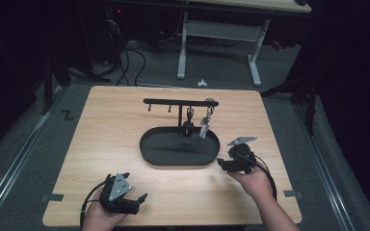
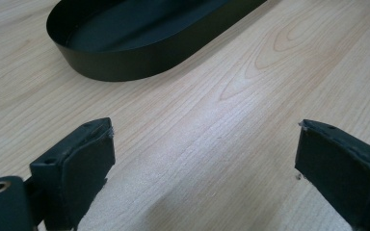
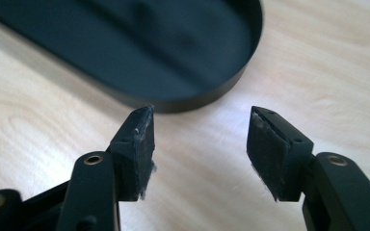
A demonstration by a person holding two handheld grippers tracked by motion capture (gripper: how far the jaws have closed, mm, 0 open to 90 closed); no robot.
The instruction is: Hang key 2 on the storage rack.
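— What carries everything?
— A light wooden table (image 1: pixel 125 125), standing on grey carpet.
— And lying on it?
— A black oval tray (image 1: pixel 150 155) near the middle (a T-shaped rack (image 1: pixel 180 103) rises from its far side, small items hanging from its bar).

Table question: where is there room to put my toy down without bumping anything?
Bare wood lies left of the black tray, far from both grippers, and along the table's far edge behind the hook stand. It is crowded beside the tray's right end, where the right gripper hovers; the left gripper sits near the front edge.
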